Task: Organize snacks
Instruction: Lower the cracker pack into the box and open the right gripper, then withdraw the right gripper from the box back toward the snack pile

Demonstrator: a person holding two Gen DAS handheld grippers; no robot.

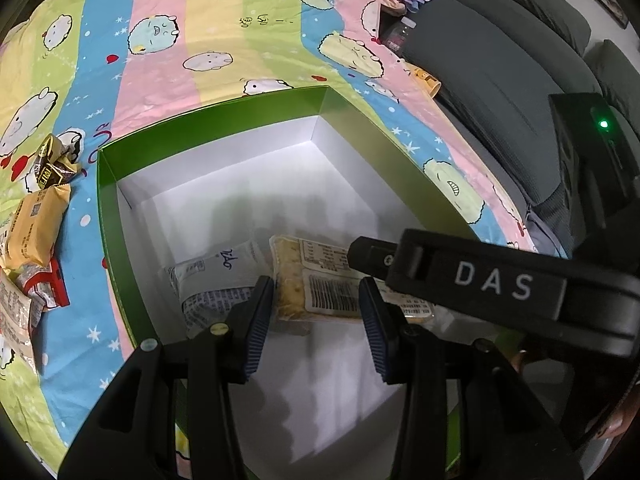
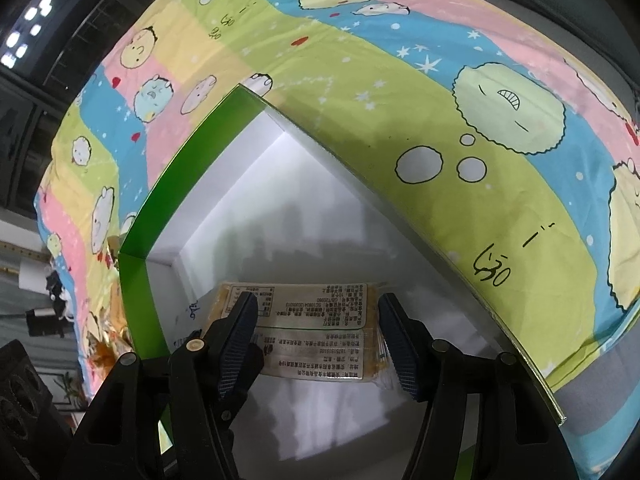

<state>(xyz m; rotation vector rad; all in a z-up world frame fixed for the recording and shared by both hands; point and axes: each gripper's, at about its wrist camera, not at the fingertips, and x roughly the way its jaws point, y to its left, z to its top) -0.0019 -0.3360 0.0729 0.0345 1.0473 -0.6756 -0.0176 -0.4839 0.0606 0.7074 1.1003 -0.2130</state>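
- Left wrist view: a green box (image 1: 120, 208) with a white inside stands open on a bedspread (image 1: 208, 40) striped in pastel colours with cartoon faces.
- Two snack packs lie on the box floor, side by side and touching: a white packet (image 1: 216, 276) with blue script on the left, and a clear-wrapped yellow snack pack (image 1: 316, 280) with a barcode label on the right.
- Left gripper (image 1: 316, 324) hangs over the box with its jaws apart; the yellow snack pack shows in the gap between the blue pads but lies lower, on the floor, and neither pad presses on it, so this tong grasps nothing.
- Right gripper (image 1: 500, 288), black and lettered "DAS", reaches in from the right, its tip over the yellow snack pack's right end.
- Outside the box, to its left on the bedspread, lies a loose pile of snack packets (image 1: 36, 232): tan, gold-and-brown, red-and-white.
- A grey sofa (image 1: 500, 60) stands beyond the bedspread's right edge.
- Right wrist view: the right gripper (image 2: 318, 338) points down into the same box (image 2: 136, 276); the yellow snack pack (image 2: 316, 320) lies flat between the spread fingers, label up.
- Jaws stand released; whether either pad brushes the pack's ends I cannot tell.
- Only the white packet's edge (image 2: 194, 308) shows, left of that pack.
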